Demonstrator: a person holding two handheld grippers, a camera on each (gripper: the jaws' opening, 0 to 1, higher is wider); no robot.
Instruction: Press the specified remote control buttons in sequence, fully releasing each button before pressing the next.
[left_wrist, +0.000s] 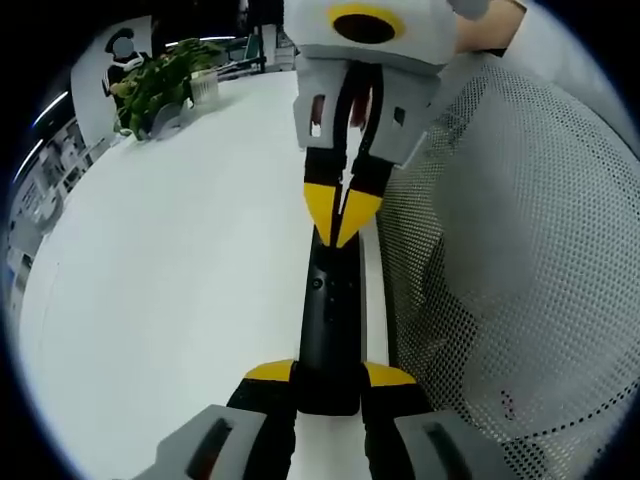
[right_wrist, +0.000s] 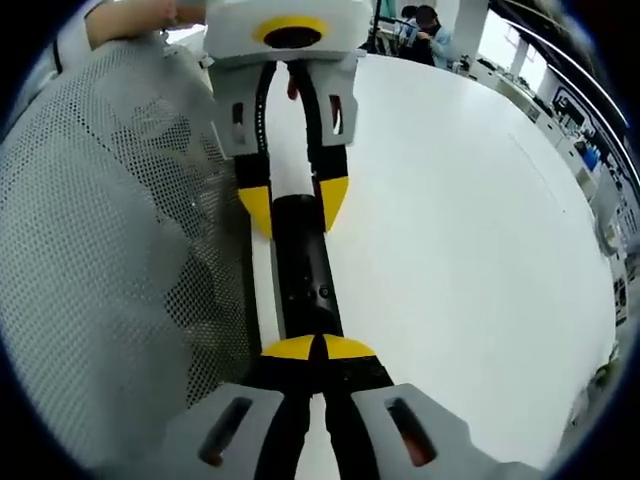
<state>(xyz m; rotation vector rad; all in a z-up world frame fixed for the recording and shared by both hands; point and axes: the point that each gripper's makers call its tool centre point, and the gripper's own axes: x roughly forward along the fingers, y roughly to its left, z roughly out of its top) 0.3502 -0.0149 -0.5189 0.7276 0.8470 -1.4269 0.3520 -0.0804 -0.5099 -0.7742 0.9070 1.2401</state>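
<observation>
Between yellow-tipped jaws, slim black remote (left_wrist: 330, 330)

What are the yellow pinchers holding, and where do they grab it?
The left gripper clamps one end of the black remote. The right gripper is shut, its tips at the other end.

The remote control (left_wrist: 328, 330) lay along the edge of the table (left_wrist: 180, 290), beside the person's mesh garment (left_wrist: 520, 250). The left gripper (left_wrist: 330, 385) held one end between its jaws; the right gripper (left_wrist: 343, 222) met the opposite end, tips together. A potted plant (left_wrist: 155, 90) stood at the table's far side.
</observation>
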